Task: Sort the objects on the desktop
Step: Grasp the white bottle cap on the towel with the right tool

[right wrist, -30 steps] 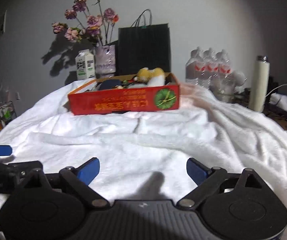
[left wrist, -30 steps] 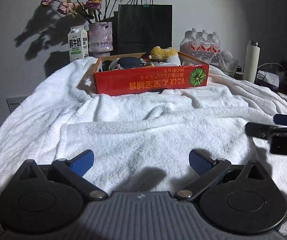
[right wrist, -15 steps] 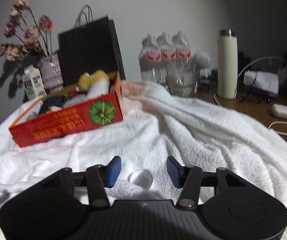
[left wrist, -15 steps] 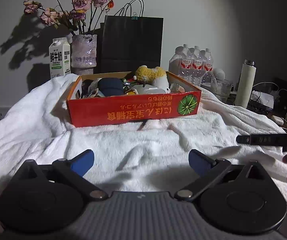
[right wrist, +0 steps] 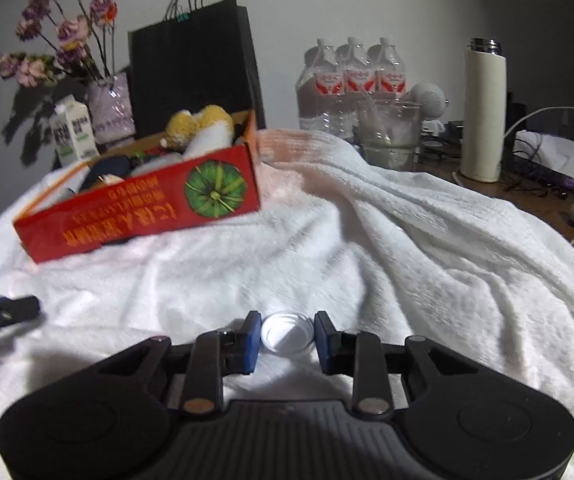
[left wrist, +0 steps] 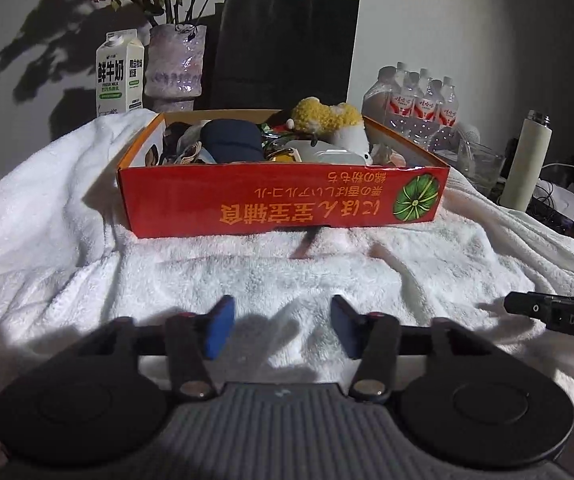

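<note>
A red cardboard box (left wrist: 283, 200) (right wrist: 143, 216) full of small objects, with a yellow plush toy (left wrist: 327, 118) on top, sits on a white towel (left wrist: 247, 280). My right gripper (right wrist: 287, 338) is shut on a small round clear lid (right wrist: 287, 332), its blue pads touching both sides, low over the towel to the right of the box. My left gripper (left wrist: 279, 330) is open and empty, hovering in front of the box. The right gripper's tip shows at the right edge of the left wrist view (left wrist: 555, 312).
Behind the box stand a milk carton (left wrist: 120, 72), a vase of dried flowers (left wrist: 175, 60) and a black paper bag (left wrist: 283, 48). To the right are a pack of water bottles (right wrist: 351, 92), a glass container (right wrist: 389, 132), a cream thermos (right wrist: 483, 112) and cables.
My right gripper swung right, dropped to the lid and closed its jaws onto it. My left gripper moved closer to the box and narrowed its opening partway.
</note>
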{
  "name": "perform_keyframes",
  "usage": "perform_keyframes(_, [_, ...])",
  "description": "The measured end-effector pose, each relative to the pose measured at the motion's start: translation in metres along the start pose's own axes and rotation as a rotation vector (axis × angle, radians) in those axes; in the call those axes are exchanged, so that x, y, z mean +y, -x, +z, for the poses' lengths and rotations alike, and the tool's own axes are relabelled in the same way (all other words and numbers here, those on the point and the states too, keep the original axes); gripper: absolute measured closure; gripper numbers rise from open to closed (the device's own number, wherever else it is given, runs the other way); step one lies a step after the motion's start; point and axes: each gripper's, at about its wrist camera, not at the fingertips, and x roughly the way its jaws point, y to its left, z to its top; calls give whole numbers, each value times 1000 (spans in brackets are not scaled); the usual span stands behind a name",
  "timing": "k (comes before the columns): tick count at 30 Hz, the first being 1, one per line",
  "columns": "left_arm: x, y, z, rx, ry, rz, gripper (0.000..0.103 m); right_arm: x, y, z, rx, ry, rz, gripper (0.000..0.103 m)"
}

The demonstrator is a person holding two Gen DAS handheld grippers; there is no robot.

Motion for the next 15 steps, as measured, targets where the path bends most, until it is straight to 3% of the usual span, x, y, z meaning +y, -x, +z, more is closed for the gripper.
perform_keyframes(1, [1, -3, 1, -4, 2, -4, 69, 5, -2, 4, -3, 5, 17, 76])
perform_keyframes(2, [2, -6, 3, -3, -1, -7, 84, 11, -4, 9, -7, 15, 35, 76])
perform_keyframes(3, [2, -11, 4, 1, -2, -4, 89, 19, -6, 13, -12, 24, 52, 76])
perform_keyframes(10, [12, -20, 21, -33, 21, 49, 100, 74, -25, 37, -35, 90, 156, 76])
perform_keyframes(15, [17, 3, 25, -82, 24, 68, 101, 100, -6, 44, -87, 140, 199, 76])
